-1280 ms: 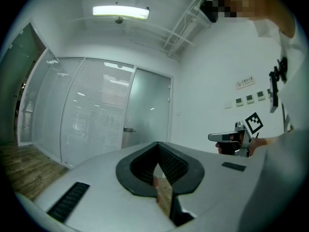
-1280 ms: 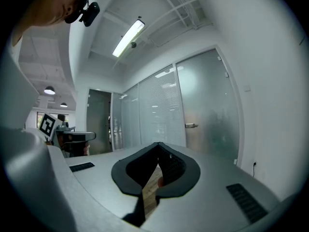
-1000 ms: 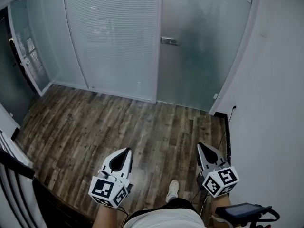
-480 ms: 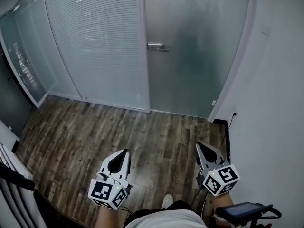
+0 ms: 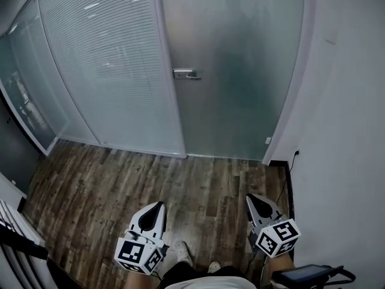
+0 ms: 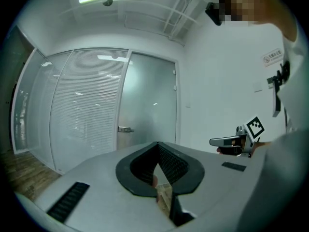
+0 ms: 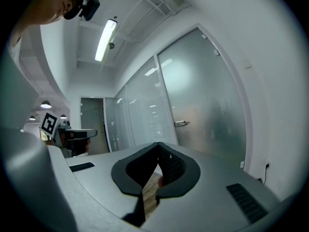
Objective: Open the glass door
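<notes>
The frosted glass door [image 5: 240, 71] stands closed ahead, its metal lever handle [image 5: 185, 74] on its left edge. Both grippers are held low over the wooden floor, well short of the door and pointing level at it. My left gripper [image 5: 157, 205] is shut and empty. My right gripper [image 5: 249, 196] is shut and empty too. In the left gripper view the door [image 6: 149, 105] and handle [image 6: 125, 129] lie beyond the closed left gripper [image 6: 157, 144]. The right gripper view shows the handle [image 7: 181, 123] to the right, above the closed right gripper [image 7: 158, 144].
A glass wall with blinds [image 5: 102, 71] runs left of the door. A white wall [image 5: 343, 131] closes the right side, with a cable [image 5: 289, 179] along its foot. The person's shoe [image 5: 182, 253] is on the plank floor [image 5: 108, 179]. A black device [image 5: 307, 276] sits at lower right.
The person has walked toward the door: door and handle are nearer and sit lower and further left in the head view. Both grippers came along, still shut.
</notes>
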